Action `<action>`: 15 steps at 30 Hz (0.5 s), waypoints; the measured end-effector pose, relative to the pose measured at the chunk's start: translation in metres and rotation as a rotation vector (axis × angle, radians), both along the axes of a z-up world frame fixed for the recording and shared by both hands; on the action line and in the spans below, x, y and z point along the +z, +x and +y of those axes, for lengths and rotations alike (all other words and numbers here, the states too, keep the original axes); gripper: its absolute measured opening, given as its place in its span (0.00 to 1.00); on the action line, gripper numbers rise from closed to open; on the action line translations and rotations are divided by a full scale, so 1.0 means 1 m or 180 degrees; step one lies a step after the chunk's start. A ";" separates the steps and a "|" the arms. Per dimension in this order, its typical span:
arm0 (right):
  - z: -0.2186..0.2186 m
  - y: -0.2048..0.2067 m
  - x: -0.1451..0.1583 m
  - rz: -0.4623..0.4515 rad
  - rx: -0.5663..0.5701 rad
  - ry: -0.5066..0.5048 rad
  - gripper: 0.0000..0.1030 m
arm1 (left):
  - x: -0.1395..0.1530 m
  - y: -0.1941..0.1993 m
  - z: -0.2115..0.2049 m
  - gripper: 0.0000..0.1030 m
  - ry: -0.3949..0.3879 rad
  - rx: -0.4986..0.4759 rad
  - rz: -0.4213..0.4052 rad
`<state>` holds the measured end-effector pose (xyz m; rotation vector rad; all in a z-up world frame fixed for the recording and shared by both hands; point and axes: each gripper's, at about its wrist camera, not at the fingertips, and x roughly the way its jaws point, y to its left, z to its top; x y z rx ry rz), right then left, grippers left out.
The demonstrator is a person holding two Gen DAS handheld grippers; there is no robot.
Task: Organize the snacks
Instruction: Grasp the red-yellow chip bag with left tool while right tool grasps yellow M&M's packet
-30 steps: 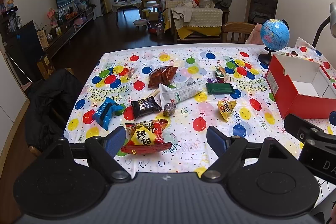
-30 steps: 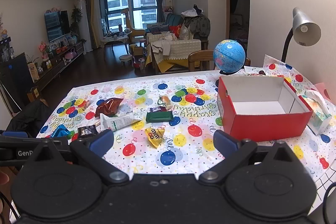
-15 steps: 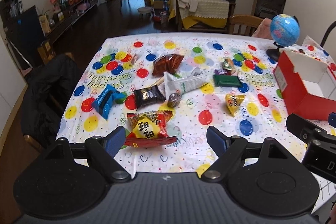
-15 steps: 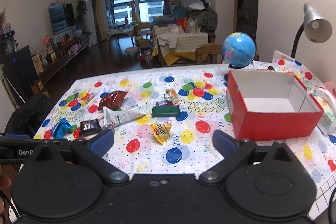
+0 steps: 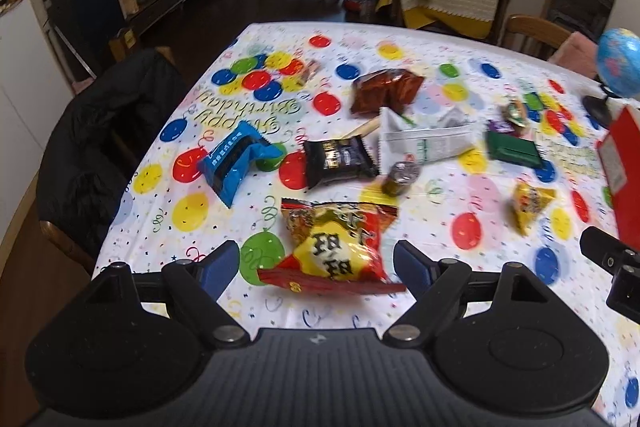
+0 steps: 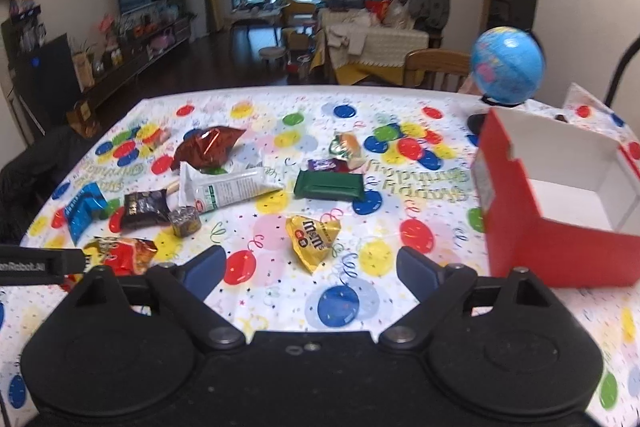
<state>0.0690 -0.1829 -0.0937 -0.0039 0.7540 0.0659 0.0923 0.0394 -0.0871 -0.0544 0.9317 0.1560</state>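
Red-and-yellow snack bag sits between the left gripper's unclenched, empty jaws — crinkly foil could slip; right gripper, jaws just narrowing, grasps nothing.

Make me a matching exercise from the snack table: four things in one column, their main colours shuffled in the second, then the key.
Things:
1. open box
2. flat bar packet
3. globe
4. M&M's pouch

Colours:
A. yellow
B. blue
C. red outside, white inside
D. dark green

Pairs: 1-C, 2-D, 3-B, 4-A
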 end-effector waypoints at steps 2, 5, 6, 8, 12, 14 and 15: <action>0.001 0.011 -0.008 0.0040 0.0018 -0.0029 0.85 | -0.008 0.010 0.004 0.82 0.0003 0.0062 0.0068; 0.002 0.030 -0.023 0.0114 0.0081 -0.0037 0.83 | -0.019 0.024 0.010 0.82 -0.0008 0.0138 0.0169; 0.002 0.037 -0.029 0.0162 0.0100 -0.0020 0.82 | -0.022 0.028 0.011 0.82 -0.0007 0.0160 0.0195; 0.002 0.046 -0.037 0.0213 0.0120 0.0003 0.80 | -0.030 0.037 0.012 0.82 -0.0021 0.0186 0.0266; 0.004 0.066 -0.055 0.0320 0.0161 -0.0042 0.79 | -0.038 0.048 0.009 0.82 -0.0074 0.0119 0.0337; 0.005 0.074 -0.060 0.0351 0.0179 -0.0063 0.79 | -0.040 0.053 0.005 0.82 -0.0107 0.0068 0.0380; 0.005 0.079 -0.064 0.0383 0.0194 -0.0043 0.78 | -0.041 0.056 0.003 0.82 -0.0140 0.0031 0.0415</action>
